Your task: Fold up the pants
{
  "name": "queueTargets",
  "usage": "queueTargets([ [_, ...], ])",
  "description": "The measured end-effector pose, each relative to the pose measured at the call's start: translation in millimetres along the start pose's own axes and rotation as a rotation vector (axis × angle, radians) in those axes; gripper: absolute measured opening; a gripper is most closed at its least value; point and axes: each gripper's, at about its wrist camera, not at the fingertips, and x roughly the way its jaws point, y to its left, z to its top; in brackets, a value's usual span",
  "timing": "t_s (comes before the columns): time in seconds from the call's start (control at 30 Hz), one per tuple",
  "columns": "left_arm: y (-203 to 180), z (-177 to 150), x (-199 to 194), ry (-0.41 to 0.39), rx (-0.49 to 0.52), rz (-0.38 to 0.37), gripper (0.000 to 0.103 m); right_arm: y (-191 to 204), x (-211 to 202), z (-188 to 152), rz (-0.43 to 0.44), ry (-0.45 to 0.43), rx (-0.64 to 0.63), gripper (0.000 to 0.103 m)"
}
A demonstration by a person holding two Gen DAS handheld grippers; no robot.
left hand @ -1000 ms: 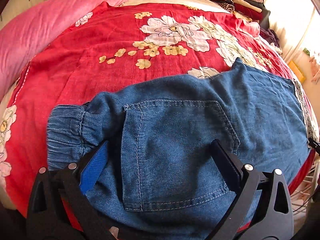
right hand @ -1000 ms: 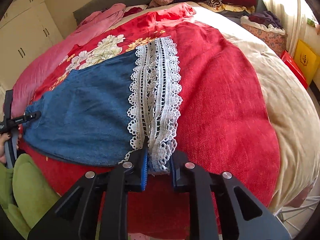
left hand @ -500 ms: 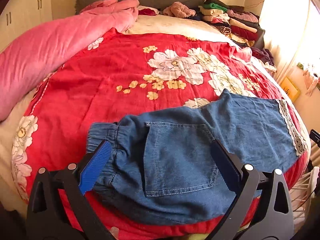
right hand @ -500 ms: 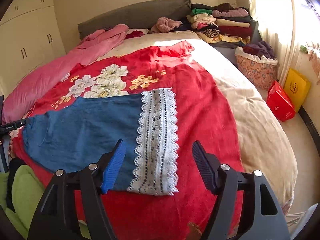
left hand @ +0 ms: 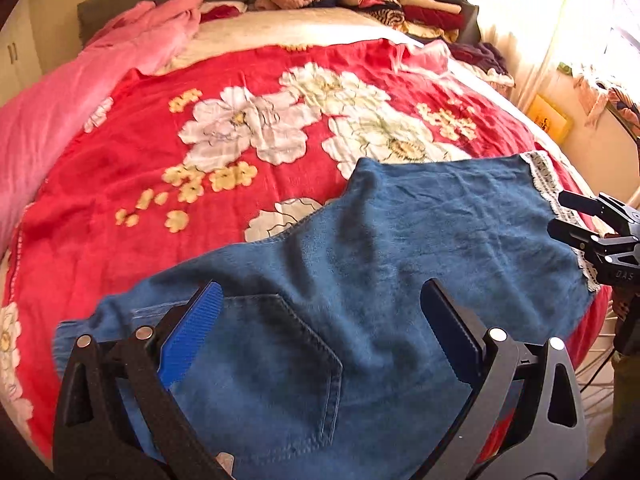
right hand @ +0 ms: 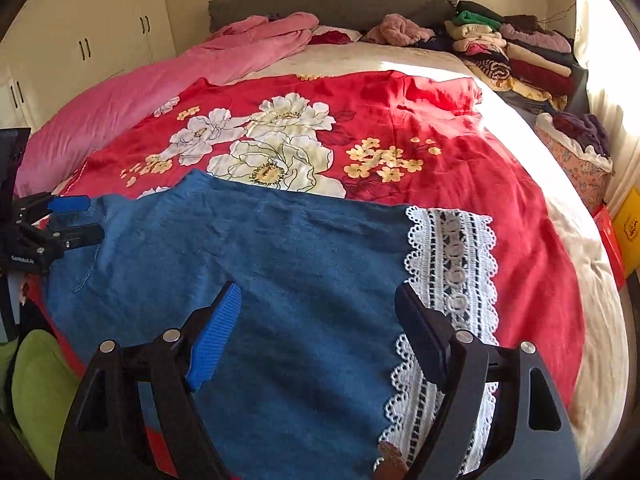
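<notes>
Blue denim pants (left hand: 400, 248) lie flat and folded lengthwise on the red floral blanket (left hand: 200, 100), waist to the left and white lace hem (right hand: 452, 272) to the right. My left gripper (left hand: 320, 292) hovers open over the back pocket (left hand: 260, 360), with nothing between its fingers. My right gripper (right hand: 318, 294) hangs above the leg near the lace; its jaws are opening and hold nothing. In the left wrist view the right gripper (left hand: 592, 232) shows at the right edge by the hem. In the right wrist view the pants (right hand: 260, 260) fill the foreground and the left gripper (right hand: 76, 220) sits at the waist end.
A pink quilt (right hand: 140, 84) runs along the bed's left side. Stacks of folded clothes (right hand: 512, 52) sit at the headboard's right. A basket of clothes (right hand: 576, 160) and a yellow bag (right hand: 630, 228) stand beside the bed. Something green (right hand: 36, 392) lies at the near left edge.
The right gripper let go of the lace hem, opened wide and drew back and up. The left gripper stayed open, pulled back, then shifted along the pants.
</notes>
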Motion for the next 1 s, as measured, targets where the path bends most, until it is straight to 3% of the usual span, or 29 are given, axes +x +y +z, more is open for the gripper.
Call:
queueTargets([
  [0.13,12.6,-2.4,21.5,0.03,0.007,0.098,0.093,-12.3,32.1,3.2,-0.08,0.082,0.028,0.078],
  [0.2,24.5,-6.0,28.1,0.046,-0.005,0.144,0.093,-22.2,38.9,2.1,-0.067,0.095,0.08,0.078],
  [0.33,53.2,-15.1,33.0,0.037,-0.088,0.077,0.094,-23.9,40.3,0.7,-0.069,0.088,0.087,0.077],
  [0.57,50.1,-16.6,19.9,-0.013,-0.077,0.078,0.094,-22.7,16.0,-1.1,-0.033,0.031,0.11,0.078],
  [0.77,28.6,-14.5,-24.7,-0.097,-0.038,0.009,0.094,-15.9,-36.1,-19.7,-0.008,-0.046,0.127,0.078],
  [0.8,22.7,-16.1,-30.2,-0.098,-0.03,-0.011,0.094,-13.6,-41.2,-22.9,-0.002,-0.049,0.125,0.078],
  [0.87,12.1,-19.9,-34.0,-0.086,-0.013,-0.036,0.094,-5.8,-50.7,-31.8,0.014,-0.043,0.112,0.089],
  [1.0,-19.1,-31.3,-26.2,-0.037,0.077,-0.05,0.094,10.5,-54.0,-50.5,0.035,-0.017,0.092,0.09],
])
